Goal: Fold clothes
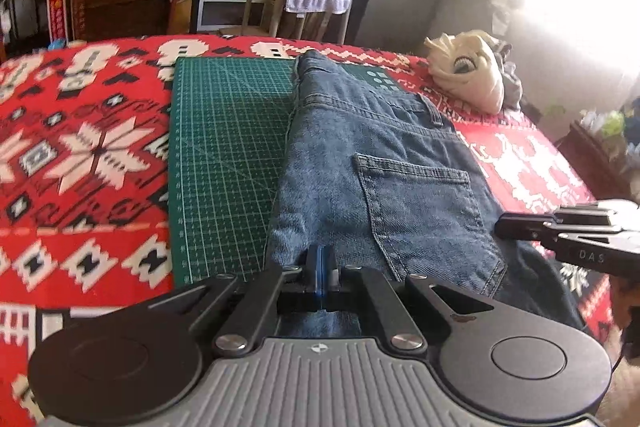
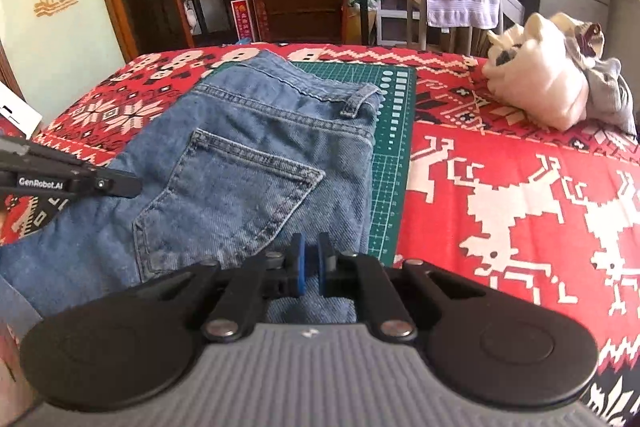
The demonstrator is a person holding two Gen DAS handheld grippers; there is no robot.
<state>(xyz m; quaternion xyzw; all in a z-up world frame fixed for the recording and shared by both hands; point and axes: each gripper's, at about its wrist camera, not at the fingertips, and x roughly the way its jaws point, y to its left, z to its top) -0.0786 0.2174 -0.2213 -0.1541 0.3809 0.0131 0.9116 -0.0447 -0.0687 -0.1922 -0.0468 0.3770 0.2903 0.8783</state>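
Bedspread, red with white and black patterns, covers the whole surface. On it lies a green cutting mat. Folded blue jeans lie across the mat's right part, back pocket up. Cream clothes are piled at the far right. The left gripper is pressed together on the jeans' near edge. The right gripper stands slightly apart over the denim; whether it grips is unclear.

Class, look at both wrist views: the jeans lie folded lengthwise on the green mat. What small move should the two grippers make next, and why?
Probably lift the near end of the jeans and carry it toward the waistband. The left gripper is shut on that near edge, and the right gripper, almost closed, sits at the same edge, though whether it pinches cloth is unclear. The jeans lie flat on the green mat.
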